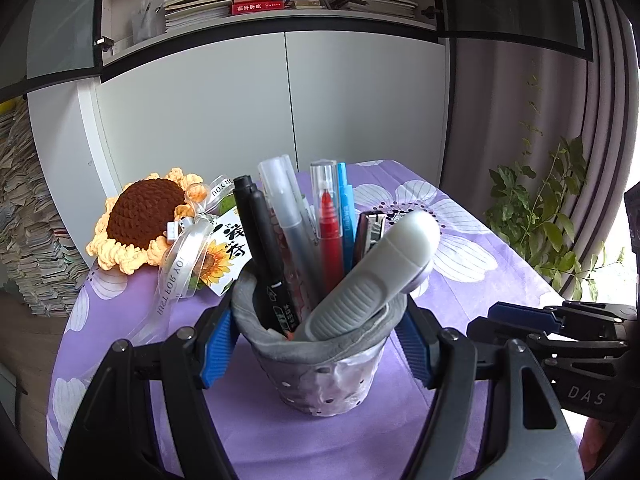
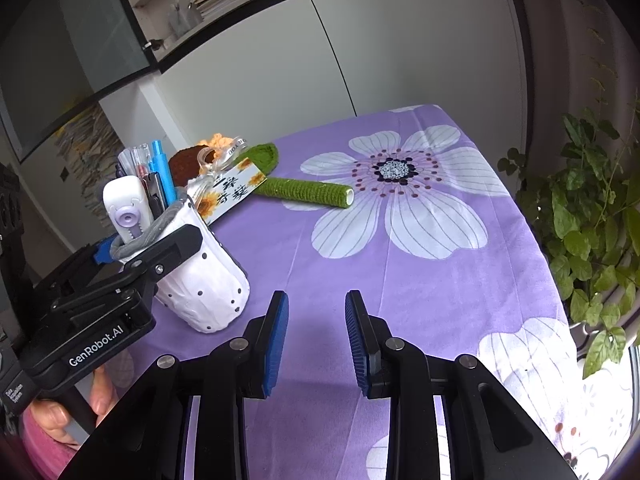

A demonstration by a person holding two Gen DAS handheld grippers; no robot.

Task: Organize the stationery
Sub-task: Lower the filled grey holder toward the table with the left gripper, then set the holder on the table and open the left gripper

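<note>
A white dotted pen cup with a grey liner (image 1: 320, 368) stands on the purple flowered tablecloth (image 1: 280, 432). It holds black markers, a clear grey pen, a red pen, a blue pen, a stapler and a white correction-tape dispenser (image 1: 376, 272). My left gripper (image 1: 316, 344) is shut on the cup, one blue pad on each side of its rim. The cup (image 2: 208, 280) also shows at the left of the right wrist view with the left gripper (image 2: 152, 256) clamped on it. My right gripper (image 2: 316, 340) is open and empty above the cloth to the cup's right.
A crocheted sunflower (image 1: 140, 224) with ribbon and a card lies behind the cup; its green stem (image 2: 304, 192) stretches across the cloth. White cabinet doors (image 1: 240, 100) stand behind the table. A leafy plant (image 2: 592, 216) is off the table's right edge.
</note>
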